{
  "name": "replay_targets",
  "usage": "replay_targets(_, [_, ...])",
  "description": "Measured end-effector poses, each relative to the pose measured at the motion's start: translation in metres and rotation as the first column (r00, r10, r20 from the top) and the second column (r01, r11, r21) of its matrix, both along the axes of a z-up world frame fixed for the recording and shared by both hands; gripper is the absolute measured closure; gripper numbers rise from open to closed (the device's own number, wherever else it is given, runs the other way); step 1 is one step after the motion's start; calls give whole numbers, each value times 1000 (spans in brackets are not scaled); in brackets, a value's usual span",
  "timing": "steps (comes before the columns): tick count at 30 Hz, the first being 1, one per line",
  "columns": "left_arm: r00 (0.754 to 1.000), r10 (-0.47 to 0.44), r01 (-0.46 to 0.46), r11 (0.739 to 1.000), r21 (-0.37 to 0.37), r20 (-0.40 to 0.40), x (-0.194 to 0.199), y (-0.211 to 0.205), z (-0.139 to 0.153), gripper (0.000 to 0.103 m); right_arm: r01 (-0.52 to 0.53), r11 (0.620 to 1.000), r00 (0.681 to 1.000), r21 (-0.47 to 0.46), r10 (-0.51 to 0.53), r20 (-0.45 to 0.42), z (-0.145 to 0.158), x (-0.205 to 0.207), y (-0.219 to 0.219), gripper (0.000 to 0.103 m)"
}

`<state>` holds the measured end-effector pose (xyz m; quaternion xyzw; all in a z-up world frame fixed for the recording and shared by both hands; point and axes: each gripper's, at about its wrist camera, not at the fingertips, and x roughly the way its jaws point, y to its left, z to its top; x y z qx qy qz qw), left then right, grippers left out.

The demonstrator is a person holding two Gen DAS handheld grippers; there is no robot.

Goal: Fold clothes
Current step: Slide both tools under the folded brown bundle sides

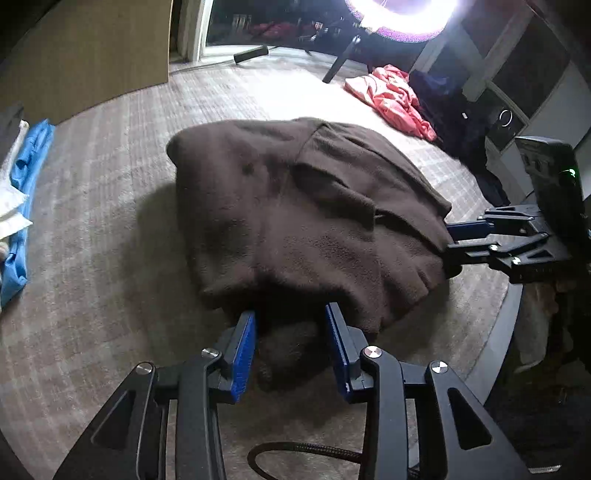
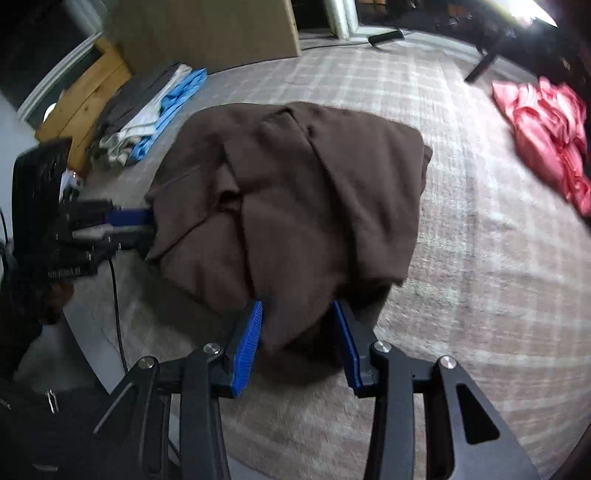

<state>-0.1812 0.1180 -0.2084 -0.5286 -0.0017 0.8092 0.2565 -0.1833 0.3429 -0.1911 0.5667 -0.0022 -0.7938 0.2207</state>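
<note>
A dark brown fleece garment lies folded in a thick bundle on the pale checked carpet. My left gripper stands at its near edge, blue pads apart, with a lump of the brown cloth loose between them. My right gripper is at the neighbouring edge, its jaws likewise parted around a fold of the fleece. Each gripper shows in the other's view, with its tips at the garment's side: the right gripper and the left gripper.
A crumpled pink garment lies on the carpet beyond the bundle. Folded blue and white clothes lie on the other side. A ring light on a tripod stands at the back. A black cable runs under my left gripper.
</note>
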Motion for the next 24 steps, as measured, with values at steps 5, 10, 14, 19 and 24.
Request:
replay_targets(5, [988, 152, -152, 988, 27, -5, -7, -37, 36, 52, 171, 984, 983, -41, -173, -65, 40, -20, 42, 43])
replay_targets(10, [977, 205, -204, 979, -24, 66, -37, -33, 25, 49, 239, 971, 971, -15, -239, -25, 26, -56, 56, 41])
replay_targets(14, [960, 221, -227, 974, 13, 174, -60, -24, 4, 49, 223, 975, 974, -6, -222, 47, 6, -74, 49, 41])
replay_targets(19, [948, 221, -232, 972, 21, 227, -73, -13, -15, 49, 233, 972, 969, -38, -229, 90, -4, -84, 52, 41])
replay_targets(24, [947, 195, -207, 978, 20, 254, -74, 2, -33, 49, 236, 969, 965, -66, -226, 130, -13, -91, 56, 34])
